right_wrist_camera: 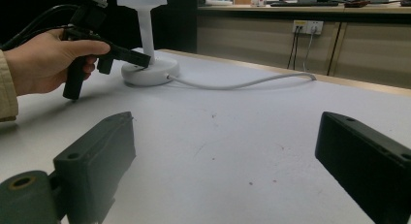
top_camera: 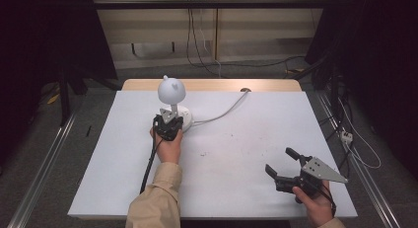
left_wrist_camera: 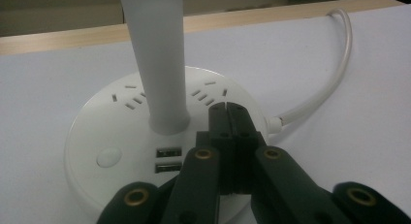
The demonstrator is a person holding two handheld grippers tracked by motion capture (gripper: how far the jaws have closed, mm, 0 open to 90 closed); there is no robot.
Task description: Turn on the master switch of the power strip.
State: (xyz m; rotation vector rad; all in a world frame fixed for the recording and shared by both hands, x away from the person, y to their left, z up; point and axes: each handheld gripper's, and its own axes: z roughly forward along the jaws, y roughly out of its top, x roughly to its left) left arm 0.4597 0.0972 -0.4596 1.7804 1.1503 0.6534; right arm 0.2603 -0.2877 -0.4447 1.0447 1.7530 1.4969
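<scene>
The white lamp base (left_wrist_camera: 126, 136), standing at the worktop's (top_camera: 236, 154) far left, is touched by the closed left hand-held gripper (left_wrist_camera: 227, 107). The right hand-held gripper (top_camera: 281, 165) is held wide, well apart.

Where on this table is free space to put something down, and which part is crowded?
The table is bare between the lamp base and the right gripper, and right of the white cable. It is crowded at the far left, where the left gripper meets the base.

Tan sleeve (top_camera: 156, 198); black jaws, brass-ringed screw holes; grey three-cornered plate (top_camera: 323, 170); black cable (top_camera: 149, 161).
</scene>
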